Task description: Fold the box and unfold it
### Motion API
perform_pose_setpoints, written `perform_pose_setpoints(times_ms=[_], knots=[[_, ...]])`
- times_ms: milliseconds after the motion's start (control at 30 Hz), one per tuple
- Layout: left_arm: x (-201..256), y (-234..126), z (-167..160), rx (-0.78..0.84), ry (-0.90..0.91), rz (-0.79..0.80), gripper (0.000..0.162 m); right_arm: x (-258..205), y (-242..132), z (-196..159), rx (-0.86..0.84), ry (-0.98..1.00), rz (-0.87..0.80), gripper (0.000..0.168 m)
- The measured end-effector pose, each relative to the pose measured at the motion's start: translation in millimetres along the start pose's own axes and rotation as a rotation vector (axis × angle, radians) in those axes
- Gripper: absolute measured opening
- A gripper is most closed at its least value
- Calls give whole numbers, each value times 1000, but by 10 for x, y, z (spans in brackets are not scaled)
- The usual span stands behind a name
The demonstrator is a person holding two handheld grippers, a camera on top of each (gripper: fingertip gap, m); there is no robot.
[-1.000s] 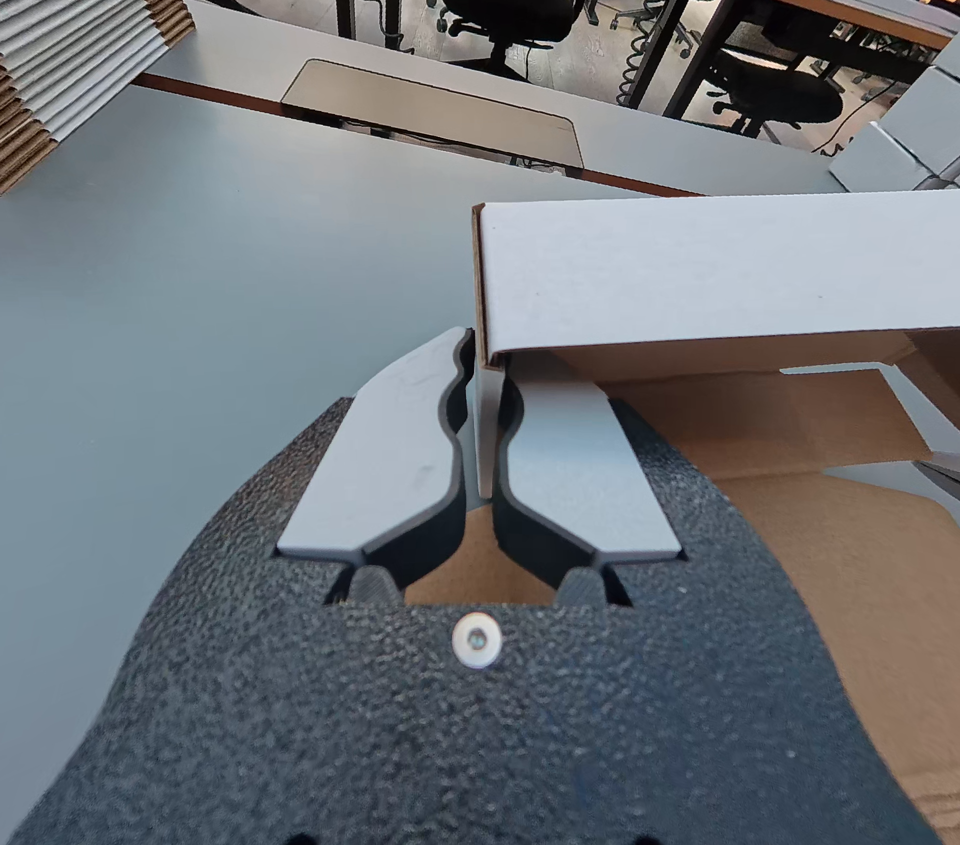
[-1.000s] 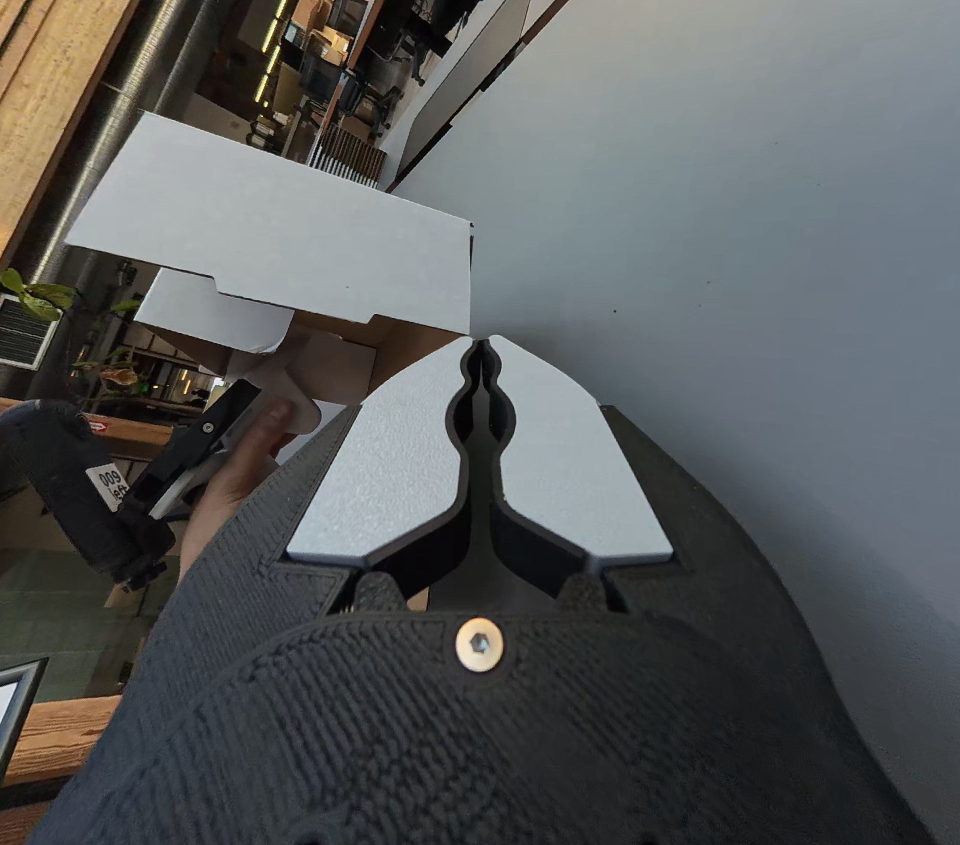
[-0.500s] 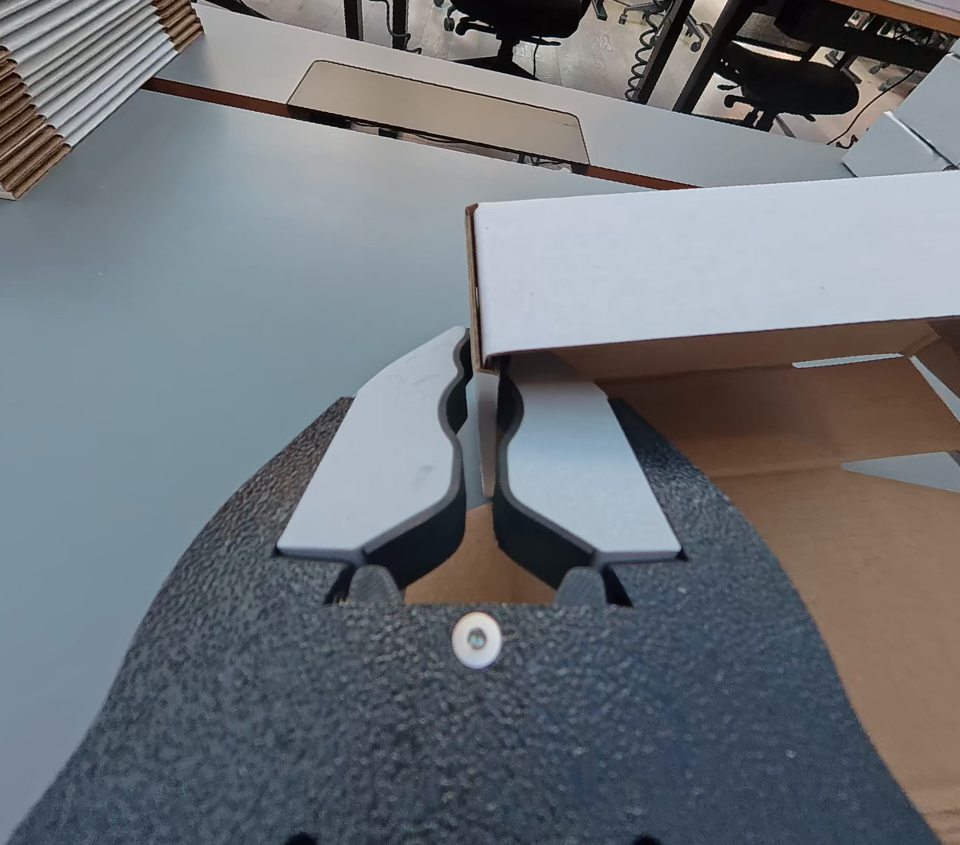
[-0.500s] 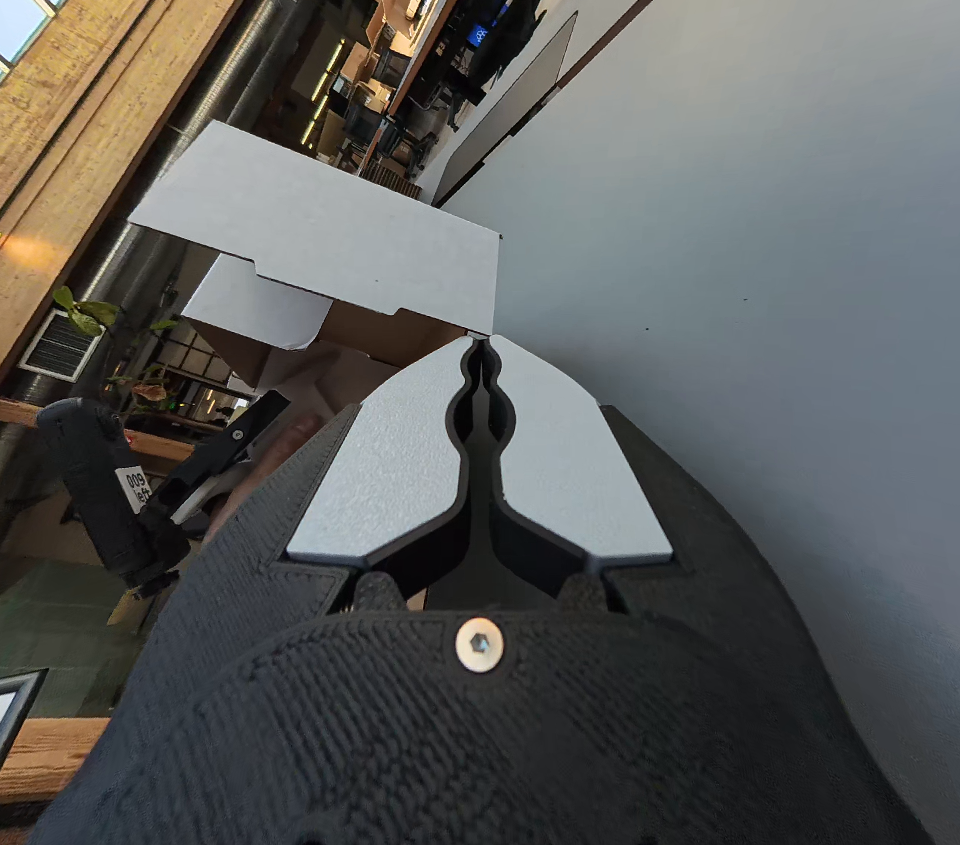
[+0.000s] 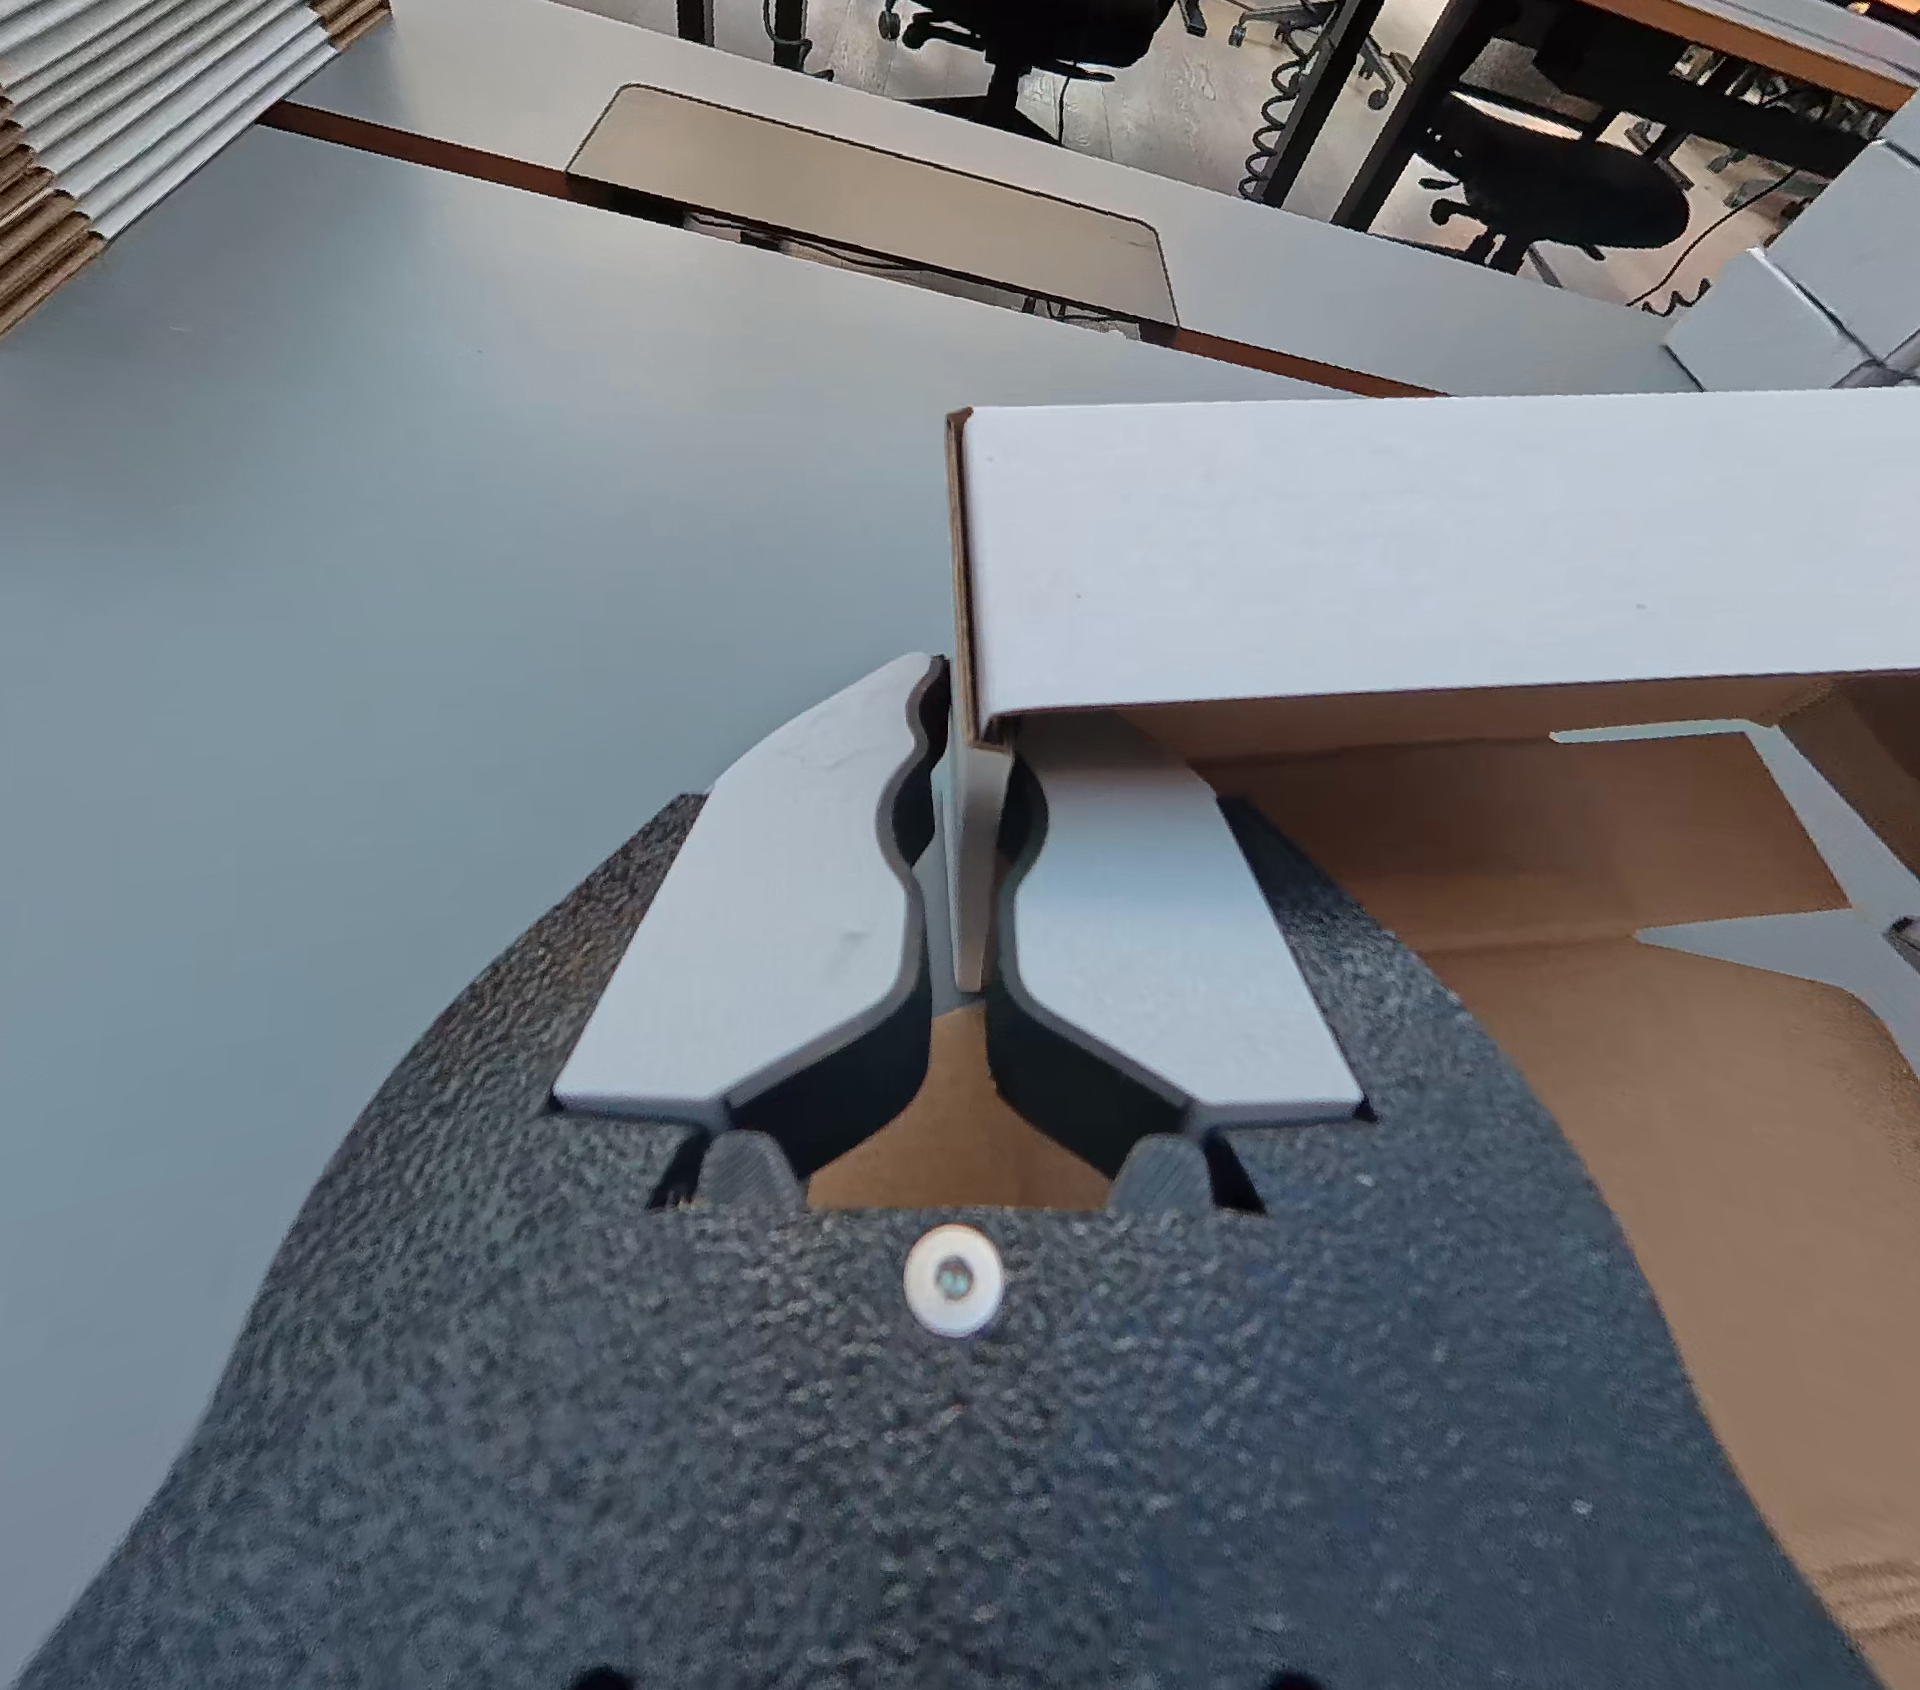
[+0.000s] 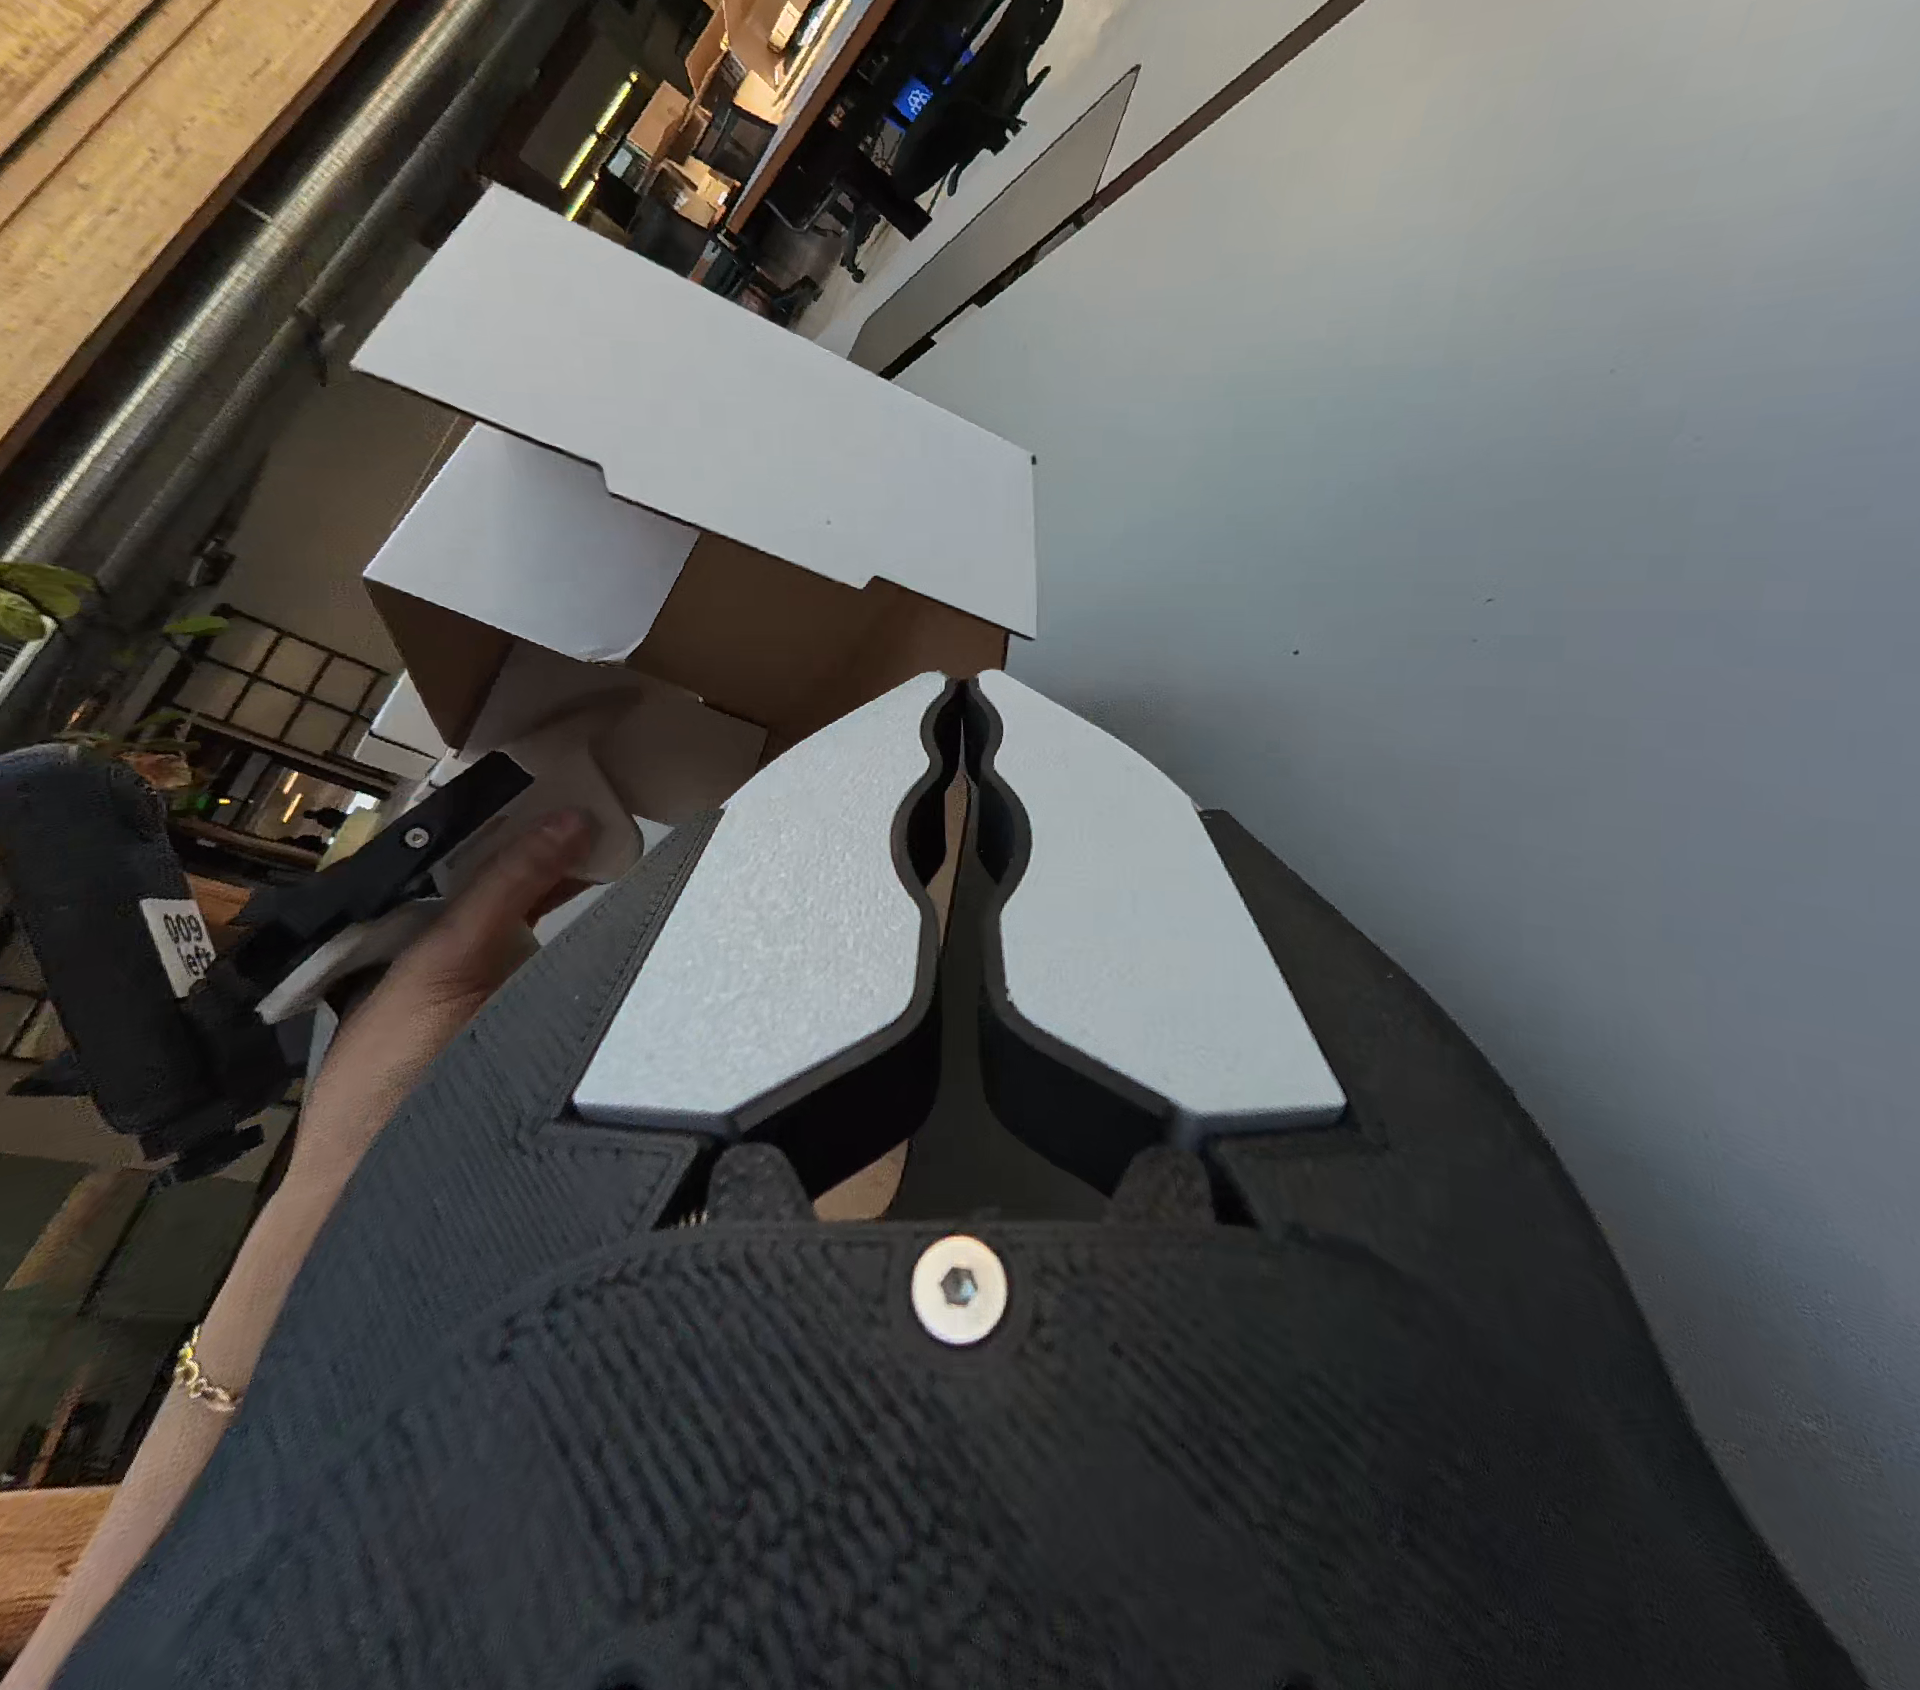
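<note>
Left tool [image 5: 971, 819] pinches the box [image 5: 1403, 560] side wall; right tool [image 6: 961, 684], pressed together, grips cardboard edge, apparently. Advice: keep both holds firm, lowering lid squarely.

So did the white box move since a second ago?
Yes. In the right wrist view the box sits lower and farther right against the grey table.
</note>
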State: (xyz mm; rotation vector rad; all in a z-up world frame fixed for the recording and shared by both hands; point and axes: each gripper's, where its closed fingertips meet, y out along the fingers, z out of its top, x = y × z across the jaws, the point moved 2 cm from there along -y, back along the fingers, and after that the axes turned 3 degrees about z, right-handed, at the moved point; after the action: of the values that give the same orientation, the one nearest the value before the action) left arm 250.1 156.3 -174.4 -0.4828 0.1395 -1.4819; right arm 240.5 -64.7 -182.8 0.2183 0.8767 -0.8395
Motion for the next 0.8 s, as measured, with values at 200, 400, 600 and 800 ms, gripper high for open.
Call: perform_pose_setpoints(times_ms=[200,400,600,800], knots=[[24,0,-5,-3,13,-12,6,-149,-66,155,30,-313,-56,0],[66,-23,-1,7,28,-47,6,-20,-15,562,58,-417,-155,0],[74,3,-30,-19,52,-29,5,164,36,471,-56,-406,-170,0],[23,6,-16,-10,48,29,6,123,-20,116,-167,-388,-151,0]])
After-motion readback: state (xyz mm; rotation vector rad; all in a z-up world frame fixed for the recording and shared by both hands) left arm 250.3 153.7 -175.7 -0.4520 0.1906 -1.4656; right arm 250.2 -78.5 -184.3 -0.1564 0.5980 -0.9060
